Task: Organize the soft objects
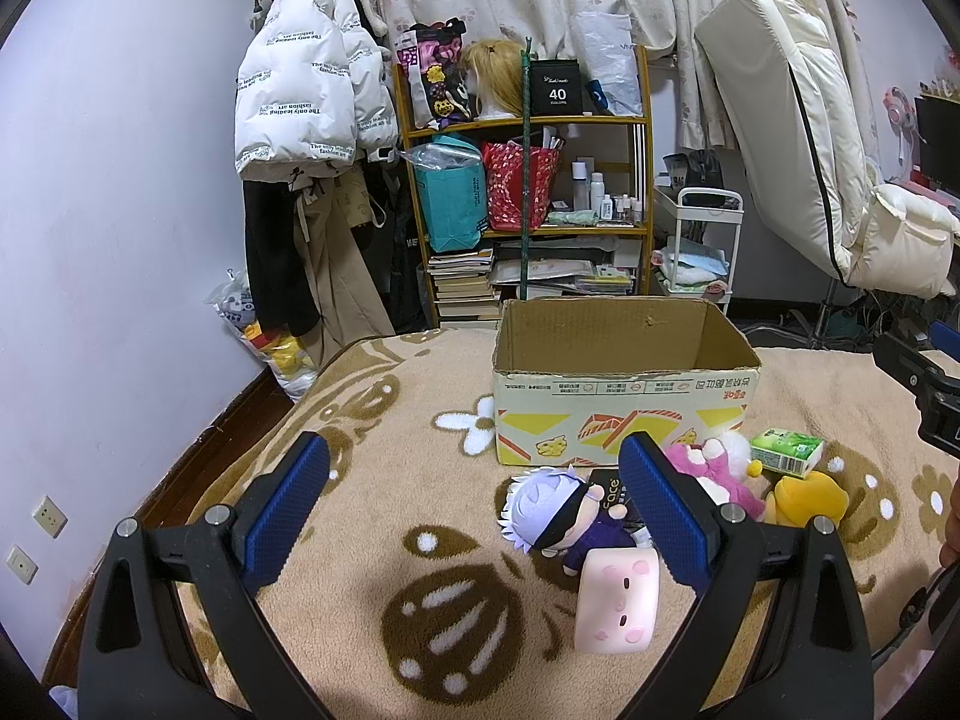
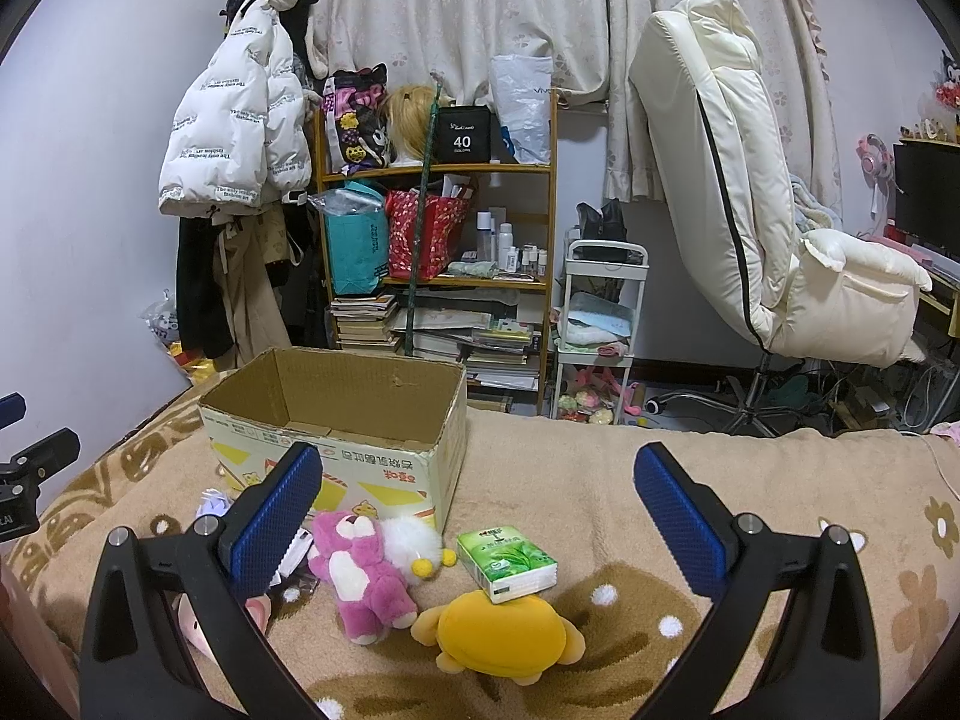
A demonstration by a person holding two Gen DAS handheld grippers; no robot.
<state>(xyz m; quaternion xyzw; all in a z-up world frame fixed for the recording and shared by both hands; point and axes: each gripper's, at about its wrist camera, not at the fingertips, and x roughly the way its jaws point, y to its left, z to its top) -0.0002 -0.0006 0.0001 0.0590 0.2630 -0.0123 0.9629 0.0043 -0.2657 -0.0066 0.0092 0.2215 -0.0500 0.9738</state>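
An open cardboard box (image 1: 624, 414) (image 2: 336, 450) stands on a tan blanket. In front of it lie a white-haired doll (image 1: 558, 516), a pink square cushion (image 1: 618, 600), a pink plush bear (image 2: 360, 576) (image 1: 714, 474), a white fluffy plush (image 2: 414, 540), a yellow plush (image 2: 504, 636) (image 1: 810, 498) and a green tissue pack (image 2: 504, 564) (image 1: 786, 450). My left gripper (image 1: 474, 492) is open and empty above the blanket, left of the doll. My right gripper (image 2: 480, 510) is open and empty above the tissue pack and plushes.
A blanket with flower patterns (image 1: 384, 540) covers the bed. Behind it stand a cluttered shelf (image 1: 528, 180), hanging coats (image 1: 306, 96), a white cart (image 2: 600, 324) and a cream chair (image 2: 768, 228). A wall is on the left.
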